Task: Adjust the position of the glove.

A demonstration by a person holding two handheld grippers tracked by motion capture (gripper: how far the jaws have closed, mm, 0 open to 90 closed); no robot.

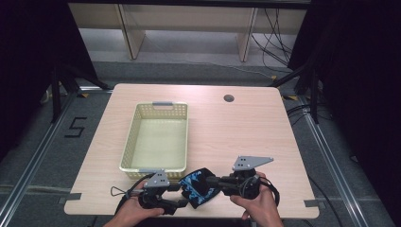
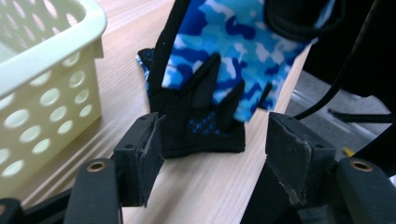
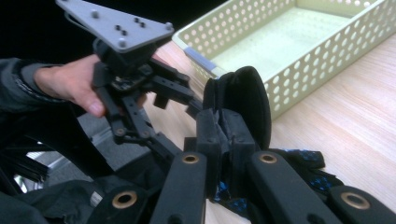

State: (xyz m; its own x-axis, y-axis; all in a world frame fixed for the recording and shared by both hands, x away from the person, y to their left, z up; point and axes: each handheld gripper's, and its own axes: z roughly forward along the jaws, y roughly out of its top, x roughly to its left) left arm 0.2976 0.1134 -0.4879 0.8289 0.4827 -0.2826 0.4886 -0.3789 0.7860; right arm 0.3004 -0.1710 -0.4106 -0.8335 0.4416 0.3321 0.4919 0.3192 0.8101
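While the right gripper (image 3: 219, 135) pinches a blue camouflage glove (image 2: 224, 70) beside the still-empty basket (image 1: 130, 142), the left gripper (image 2: 212, 149) gapes wide.

The table (image 1: 236, 127) has a pale, matt wood-grain top. The basket (image 1: 156, 137) is smooth cream plastic with perforated walls. The glove (image 2: 224, 56) is blue camouflage cloth with black trim. The left claw (image 2: 215, 154) has matt black, worn, rough-edged pads.

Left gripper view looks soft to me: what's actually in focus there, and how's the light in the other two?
Left gripper view: the glove is fairly sharp, the basket blurred and washed out. High view: the table is evenly lit, its surroundings dark. Right gripper view: the near right gripper is soft, with a black background upper left.
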